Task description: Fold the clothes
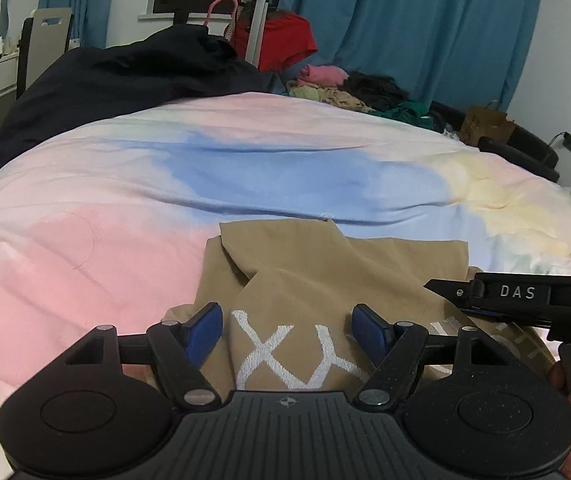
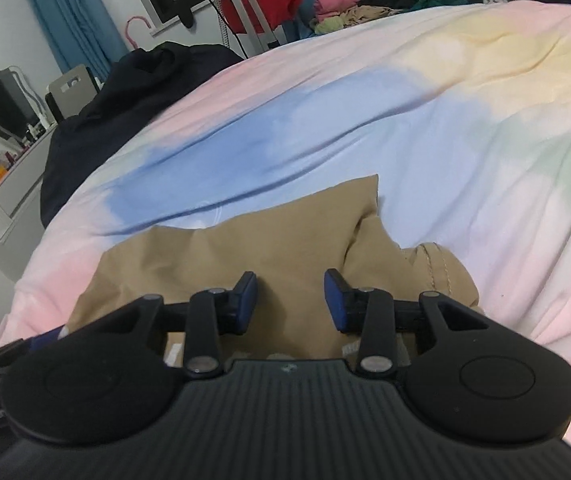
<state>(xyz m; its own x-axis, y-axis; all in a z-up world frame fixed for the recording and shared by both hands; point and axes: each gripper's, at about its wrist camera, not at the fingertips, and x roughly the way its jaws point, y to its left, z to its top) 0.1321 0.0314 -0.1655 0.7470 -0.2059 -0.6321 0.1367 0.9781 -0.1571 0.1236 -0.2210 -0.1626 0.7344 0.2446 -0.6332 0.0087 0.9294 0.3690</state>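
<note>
A tan garment [image 1: 297, 280] with white embroidered letters lies partly folded on the pastel bedspread [image 1: 165, 176]. My left gripper [image 1: 287, 332] is open just above its lettered near edge, holding nothing. The right gripper's body shows at the right of the left wrist view [image 1: 525, 300], over the garment. In the right wrist view the same tan garment [image 2: 245, 248] lies under my right gripper [image 2: 290, 300], which is open and empty, its blue pads [image 2: 335, 300] on either side of the cloth below. A stitched, bunched part of the garment sits at the right [image 2: 437, 268].
A dark navy garment [image 1: 125, 76] lies at the bed's far left. A pile of clothes [image 1: 349, 88] sits at the far edge, with a red garment [image 1: 281, 40] hung on a stand. Blue curtains [image 1: 405, 20] hang behind. A white dresser [image 2: 1, 208] stands beside the bed.
</note>
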